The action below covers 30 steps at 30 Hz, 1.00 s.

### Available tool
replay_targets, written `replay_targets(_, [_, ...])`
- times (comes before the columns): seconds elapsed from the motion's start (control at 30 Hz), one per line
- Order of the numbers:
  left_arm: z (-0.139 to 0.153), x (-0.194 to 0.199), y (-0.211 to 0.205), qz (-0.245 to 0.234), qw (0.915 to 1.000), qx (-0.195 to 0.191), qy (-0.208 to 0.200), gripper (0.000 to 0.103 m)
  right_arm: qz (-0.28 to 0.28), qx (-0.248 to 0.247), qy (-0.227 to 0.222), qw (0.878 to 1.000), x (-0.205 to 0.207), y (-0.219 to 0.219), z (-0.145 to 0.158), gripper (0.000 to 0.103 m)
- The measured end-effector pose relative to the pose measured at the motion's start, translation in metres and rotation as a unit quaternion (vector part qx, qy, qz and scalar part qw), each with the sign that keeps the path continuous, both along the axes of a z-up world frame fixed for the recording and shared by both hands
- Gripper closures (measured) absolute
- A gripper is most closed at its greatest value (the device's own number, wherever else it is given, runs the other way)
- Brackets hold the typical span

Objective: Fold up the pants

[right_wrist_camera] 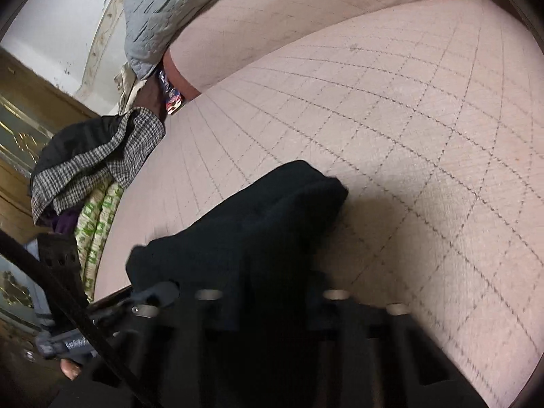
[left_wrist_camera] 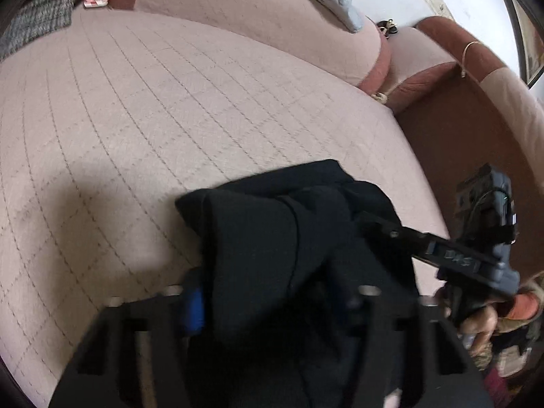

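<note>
Black pants [left_wrist_camera: 292,238] sit bunched in front of both my tongs, on the near edge of the pink quilted sofa seat [left_wrist_camera: 170,108]. Left gripper [left_wrist_camera: 272,302]: jaws partly closed with a thick wad of the dark cloth filling the gap, so I read it as gripping the pants; the blue pad [left_wrist_camera: 194,309] on one finger presses against the fabric. Right gripper [right_wrist_camera: 268,302]: jaws narrow, cloth draped between and over them, looks pinched on the pants too (fingertips are buried in black, so I judge that grip from the fabric alone). From the left wrist view I also see the right tool reaching in from the side, its tip going into the same bundle.

Progress: early, I'd say. The pants are a lump, no flat panel, no clean crease, legs not laid out. Left to do: lift and spread the garment on the seat, align the legs, then fold over. The seat ahead is bare, room enough. Checked garment [right_wrist_camera: 102,159] and grey quilt [right_wrist_camera: 163,10] lie well apart, not involved.
</note>
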<state>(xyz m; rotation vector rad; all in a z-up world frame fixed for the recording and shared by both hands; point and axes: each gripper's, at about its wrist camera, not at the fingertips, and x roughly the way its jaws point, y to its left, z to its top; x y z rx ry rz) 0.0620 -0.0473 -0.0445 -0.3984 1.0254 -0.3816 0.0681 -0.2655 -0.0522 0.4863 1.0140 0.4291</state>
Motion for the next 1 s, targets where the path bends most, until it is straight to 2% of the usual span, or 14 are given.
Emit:
replay_targets(0.1, [0.008,0.0,0.004,-0.001,0.9999,-0.013,0.002,0.059,-0.017,-0.008,-0.013,1.0,-0.006,0.006,0.018,0.088])
replay_targets(0.27, [0.02,0.007,0.012,0.01,0.9995,-0.029,-0.001,0.059,-0.01,-0.021,-0.056,0.998,-0.008,0.02,0.06,0.088])
replay_targets(0.37, [0.028,0.022,0.015,0.017,0.9992,-0.037,-0.005,0.059,-0.008,-0.035,-0.071,0.997,0.001,0.024,0.075,0.088])
replay_targets(0.53, [0.034,0.062,0.009,0.022,0.9997,-0.01,-0.01,0.059,-0.027,-0.056,-0.057,0.996,0.04,0.023,0.074,0.089])
replay_targets(0.7, [0.022,0.099,0.008,0.018,0.9998,0.006,0.007,0.056,-0.042,-0.055,-0.038,0.997,0.075,0.018,0.058,0.088])
replay_targets(0.77, [0.01,0.11,0.013,0.025,0.9992,0.011,0.029,0.05,-0.05,-0.07,-0.022,0.996,0.087,0.015,0.045,0.082])
replay_targets(0.8, [0.003,0.113,0.02,0.029,0.9987,-0.001,0.041,0.044,-0.065,-0.09,-0.015,0.994,0.09,0.012,0.039,0.077])
replay_targets(0.87, [-0.008,0.116,0.034,0.03,0.9961,-0.05,0.067,0.04,-0.085,-0.131,-0.004,0.988,0.093,0.007,0.029,0.071])
replay_targets(0.9, [-0.01,0.114,0.04,0.028,0.9948,-0.067,0.072,0.04,-0.082,-0.136,-0.002,0.987,0.093,0.005,0.027,0.059])
replay_targets(0.93, [-0.008,0.111,0.044,0.027,0.9947,-0.071,0.07,0.04,-0.081,-0.14,-0.004,0.987,0.091,0.001,0.026,0.056])
replay_targets(1.0, [0.0,0.103,0.053,0.021,0.9957,-0.069,0.059,0.04,-0.085,-0.146,-0.017,0.985,0.085,-0.005,0.035,0.056])
